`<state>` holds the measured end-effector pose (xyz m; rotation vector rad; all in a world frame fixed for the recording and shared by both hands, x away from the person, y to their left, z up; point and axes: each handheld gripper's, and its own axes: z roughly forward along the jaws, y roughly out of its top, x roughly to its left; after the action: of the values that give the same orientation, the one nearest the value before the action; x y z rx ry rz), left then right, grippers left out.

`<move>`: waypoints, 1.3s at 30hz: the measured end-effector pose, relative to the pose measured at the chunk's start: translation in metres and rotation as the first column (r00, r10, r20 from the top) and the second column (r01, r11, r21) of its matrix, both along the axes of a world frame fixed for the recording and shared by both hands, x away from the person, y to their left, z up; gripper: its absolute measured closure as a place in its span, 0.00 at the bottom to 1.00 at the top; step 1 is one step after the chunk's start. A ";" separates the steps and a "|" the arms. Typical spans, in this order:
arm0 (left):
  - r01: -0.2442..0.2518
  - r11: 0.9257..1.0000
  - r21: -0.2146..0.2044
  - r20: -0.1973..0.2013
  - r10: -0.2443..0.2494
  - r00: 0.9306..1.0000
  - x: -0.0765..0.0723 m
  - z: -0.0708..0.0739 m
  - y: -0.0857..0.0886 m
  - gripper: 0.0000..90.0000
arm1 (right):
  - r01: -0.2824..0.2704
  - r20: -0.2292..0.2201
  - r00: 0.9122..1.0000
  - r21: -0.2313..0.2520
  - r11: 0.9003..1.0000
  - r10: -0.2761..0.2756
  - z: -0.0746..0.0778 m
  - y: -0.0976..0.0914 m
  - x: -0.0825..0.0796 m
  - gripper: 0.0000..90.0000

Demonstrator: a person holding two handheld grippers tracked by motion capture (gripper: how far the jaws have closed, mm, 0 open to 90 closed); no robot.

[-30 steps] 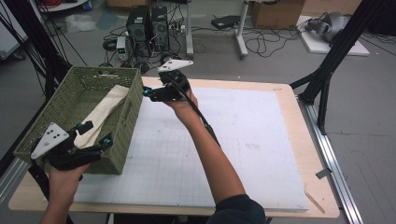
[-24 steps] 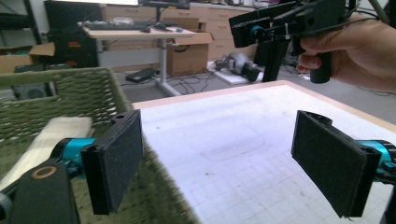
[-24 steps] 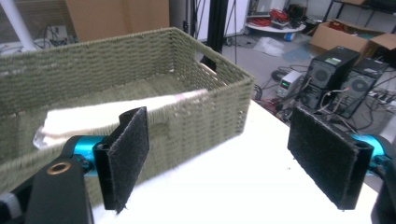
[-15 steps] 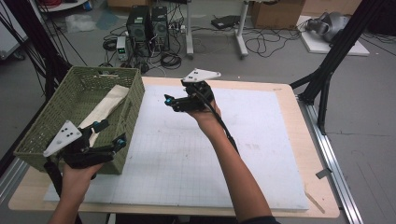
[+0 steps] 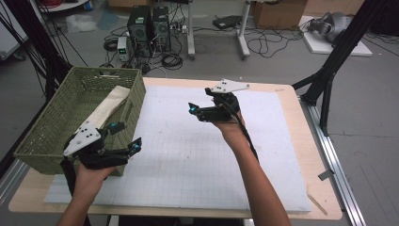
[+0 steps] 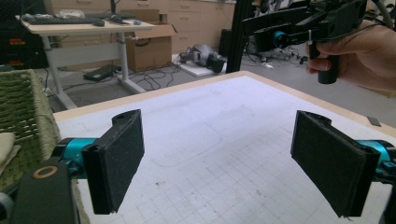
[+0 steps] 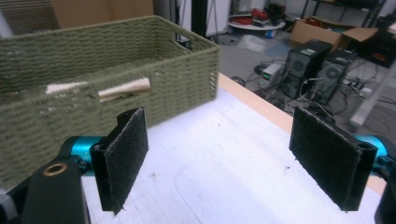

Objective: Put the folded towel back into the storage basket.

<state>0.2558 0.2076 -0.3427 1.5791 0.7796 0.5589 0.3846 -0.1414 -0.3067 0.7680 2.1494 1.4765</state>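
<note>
Since the earlier frame, the right gripper (image 5: 194,111) has shifted right, away from the basket (image 5: 51,123), and the left gripper (image 5: 126,136) has moved right along the basket's near corner. Both grippers hold nothing; the jaws of each stand spread wide. The left gripper hovers just beside the basket's front right corner. The right gripper hangs over the white mat (image 5: 188,155), well apart from the basket. A folded beige cloth (image 5: 107,107) lies inside the basket, leaning along its right wall.
</note>
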 end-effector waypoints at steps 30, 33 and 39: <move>0.174 0.985 -0.025 -0.047 -0.175 0.983 0.016 -0.019 -0.045 0.20 | 0.184 -0.006 0.983 0.002 0.983 -0.184 -0.040 -0.109 -0.060 0.20; 0.185 0.983 -0.021 -0.042 -0.185 0.982 0.017 -0.020 -0.049 0.20 | 0.204 -0.004 0.979 -0.003 0.979 -0.204 -0.044 -0.118 -0.066 0.20; 0.199 0.980 0.006 -0.030 -0.198 0.980 0.021 -0.023 -0.057 0.20 | 0.243 -0.006 0.970 -0.003 0.970 -0.243 -0.051 -0.136 -0.080 0.20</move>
<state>0.2767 0.1506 -0.3657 1.6541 0.6323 0.3954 0.3050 -0.2778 -0.3580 0.9972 1.9790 1.3450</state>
